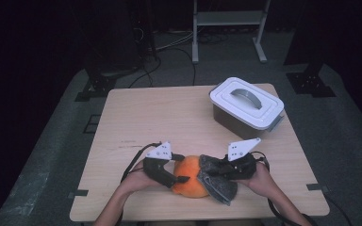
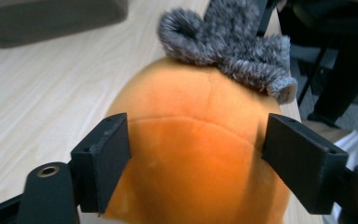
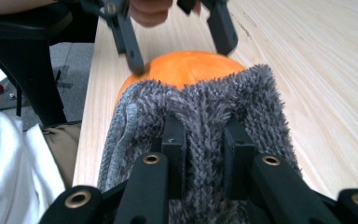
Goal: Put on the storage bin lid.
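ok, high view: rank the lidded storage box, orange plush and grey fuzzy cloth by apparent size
1. White-lidded storage box, clearly largest, though it stands farther from the camera.
2. Orange plush and grey fuzzy cloth: too alike to rank; they overlap and the hand-held grippers cover part of each.

Orange plush toy [image 2: 200,154], shaggy grey cloth [image 3: 205,112], seemingly matt wooden table [image 1: 169,117].

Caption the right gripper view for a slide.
Right tool pinches fuzzy grey cloth draped over round orange plush toy on light wooden table.
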{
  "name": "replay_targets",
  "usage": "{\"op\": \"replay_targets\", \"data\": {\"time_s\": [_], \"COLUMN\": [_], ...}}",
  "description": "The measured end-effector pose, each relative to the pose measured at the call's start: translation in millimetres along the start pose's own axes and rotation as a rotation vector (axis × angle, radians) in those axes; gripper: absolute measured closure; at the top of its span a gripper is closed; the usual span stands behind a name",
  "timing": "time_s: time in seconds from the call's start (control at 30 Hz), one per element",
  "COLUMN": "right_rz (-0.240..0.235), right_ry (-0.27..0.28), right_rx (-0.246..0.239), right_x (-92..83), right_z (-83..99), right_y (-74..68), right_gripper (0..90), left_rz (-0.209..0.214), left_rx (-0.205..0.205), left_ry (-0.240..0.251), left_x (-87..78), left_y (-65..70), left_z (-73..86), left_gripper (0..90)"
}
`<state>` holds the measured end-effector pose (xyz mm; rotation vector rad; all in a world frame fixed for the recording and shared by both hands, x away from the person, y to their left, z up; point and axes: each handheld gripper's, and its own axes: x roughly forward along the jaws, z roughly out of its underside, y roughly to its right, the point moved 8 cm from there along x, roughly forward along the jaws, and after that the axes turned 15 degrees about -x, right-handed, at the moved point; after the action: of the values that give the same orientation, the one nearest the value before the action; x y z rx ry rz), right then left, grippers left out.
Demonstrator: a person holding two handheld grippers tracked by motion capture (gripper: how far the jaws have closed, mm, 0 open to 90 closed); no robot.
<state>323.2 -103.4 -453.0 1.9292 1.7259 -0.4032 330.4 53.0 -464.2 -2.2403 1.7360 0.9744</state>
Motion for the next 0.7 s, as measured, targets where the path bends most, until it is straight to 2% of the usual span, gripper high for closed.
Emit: {"op": "replay_targets", "data": {"time_s": [0.13, 0.37, 0.47, 0.53, 0.6, 0.7], "right_rz": [-0.003, -0.001, 0.002, 0.005, 0.008, 0.004], "right_ry": [0.009, 0.003, -0.003, -0.008, -0.009, -0.009], "right_rx": [-0.004, 0.046, 0.061, 0.057, 0.05, 0.038], "right_x": [1.9, -3.9, -5.9, -5.5, -4.6, -2.8], "right_z": [-1.0, 17.3, 23.1, 22.2, 19.9, 15.1], "right_y": [0.0, -2.8, -4.0, -3.9, -3.0, -2.0], "right_gripper": [73.6, 73.4, 73.3, 73.2, 73.2, 73.1], "left_rz": [0.002, 0.013, 0.019, 0.005, 0.017, 0.01], "left_rx": [-0.002, -0.012, -0.017, -0.022, -0.025, -0.011], "left_ry": [-0.024, -0.049, -0.035, -0.007, 0.033, 0.012], "left_x": [-1.3, -4.8, -7.0, -7.9, -7.1, -2.8], "left_y": [-3.6, -9.1, -8.7, -8.9, -6.3, -5.6], "left_z": [8.0, 17.8, 13.4, 7.2, 1.3, 3.2], "left_gripper": [27.4, 28.5, 26.6, 23.3, 22.5, 22.8]}}
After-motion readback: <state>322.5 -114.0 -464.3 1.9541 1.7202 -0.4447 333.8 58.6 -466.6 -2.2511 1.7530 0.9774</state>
